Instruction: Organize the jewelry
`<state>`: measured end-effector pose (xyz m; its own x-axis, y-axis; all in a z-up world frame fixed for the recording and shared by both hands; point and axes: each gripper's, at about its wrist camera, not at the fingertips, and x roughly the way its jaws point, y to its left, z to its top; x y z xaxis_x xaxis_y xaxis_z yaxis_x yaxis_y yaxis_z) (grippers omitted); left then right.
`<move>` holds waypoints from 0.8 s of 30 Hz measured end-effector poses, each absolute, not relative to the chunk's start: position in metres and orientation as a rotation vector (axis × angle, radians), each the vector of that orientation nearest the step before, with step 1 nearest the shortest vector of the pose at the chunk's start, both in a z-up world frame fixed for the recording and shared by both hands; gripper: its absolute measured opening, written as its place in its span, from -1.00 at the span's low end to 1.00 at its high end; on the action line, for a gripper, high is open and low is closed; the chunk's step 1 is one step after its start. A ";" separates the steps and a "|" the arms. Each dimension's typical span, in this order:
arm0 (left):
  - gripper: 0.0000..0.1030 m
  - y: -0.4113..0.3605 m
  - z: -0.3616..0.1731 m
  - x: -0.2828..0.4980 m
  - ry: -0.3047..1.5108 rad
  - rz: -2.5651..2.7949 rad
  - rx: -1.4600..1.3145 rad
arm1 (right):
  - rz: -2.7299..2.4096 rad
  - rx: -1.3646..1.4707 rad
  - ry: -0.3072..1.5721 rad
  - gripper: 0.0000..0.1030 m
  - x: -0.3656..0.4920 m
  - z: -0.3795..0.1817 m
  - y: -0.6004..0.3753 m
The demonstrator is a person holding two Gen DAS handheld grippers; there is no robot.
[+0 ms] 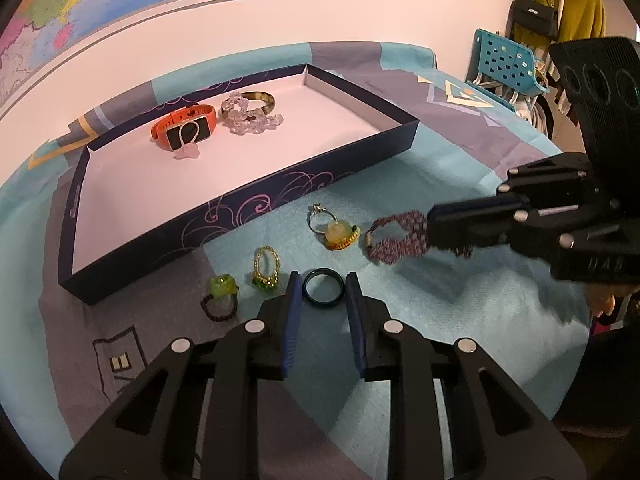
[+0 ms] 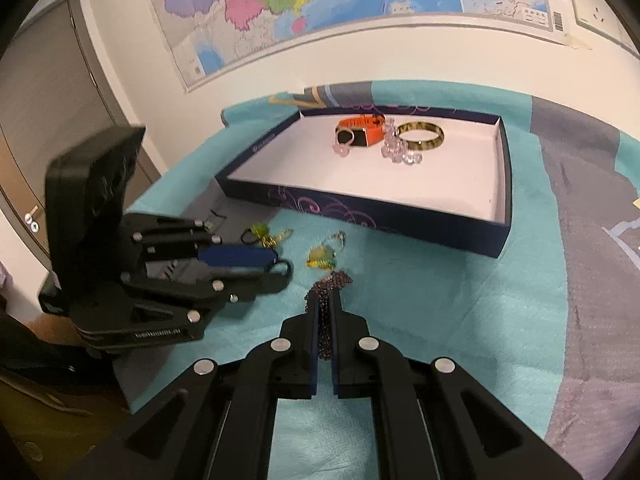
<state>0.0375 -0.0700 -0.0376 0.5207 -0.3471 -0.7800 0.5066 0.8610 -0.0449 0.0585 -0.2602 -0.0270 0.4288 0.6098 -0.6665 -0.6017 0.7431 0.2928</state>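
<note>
A dark blue box (image 1: 240, 216) with a white floor holds an orange watch (image 1: 185, 126), a clear bead bracelet (image 1: 252, 118) and a gold bangle (image 1: 260, 100). My left gripper (image 1: 322, 292) is open, its fingers on either side of a dark ring (image 1: 323, 286) on the cloth. My right gripper (image 2: 325, 312) is shut on a purple beaded bracelet (image 2: 326, 300), which also shows in the left wrist view (image 1: 394, 236). On the cloth lie a silver ring (image 1: 318, 218), a yellow charm (image 1: 340, 236), a gold-green bead ring (image 1: 265, 268) and a green-stone ring (image 1: 222, 296).
The table carries a teal and grey cloth (image 1: 460, 320). A map (image 2: 320, 8) hangs on the wall behind. A blue basket (image 1: 504, 64) and hanging clothes stand at the far right. A door (image 2: 52, 128) is at the left.
</note>
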 end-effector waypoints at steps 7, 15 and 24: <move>-0.56 -0.060 -0.033 0.032 0.880 -0.516 0.149 | 0.767 0.046 0.805 -0.93 0.057 -0.016 -0.265; -0.56 -0.054 -0.017 0.027 0.840 -0.511 0.124 | 0.767 0.066 0.772 -0.93 0.062 -0.005 -0.268; -0.56 -0.046 0.003 0.033 0.788 -0.484 0.108 | 0.762 0.078 0.729 -0.93 0.074 0.010 -0.269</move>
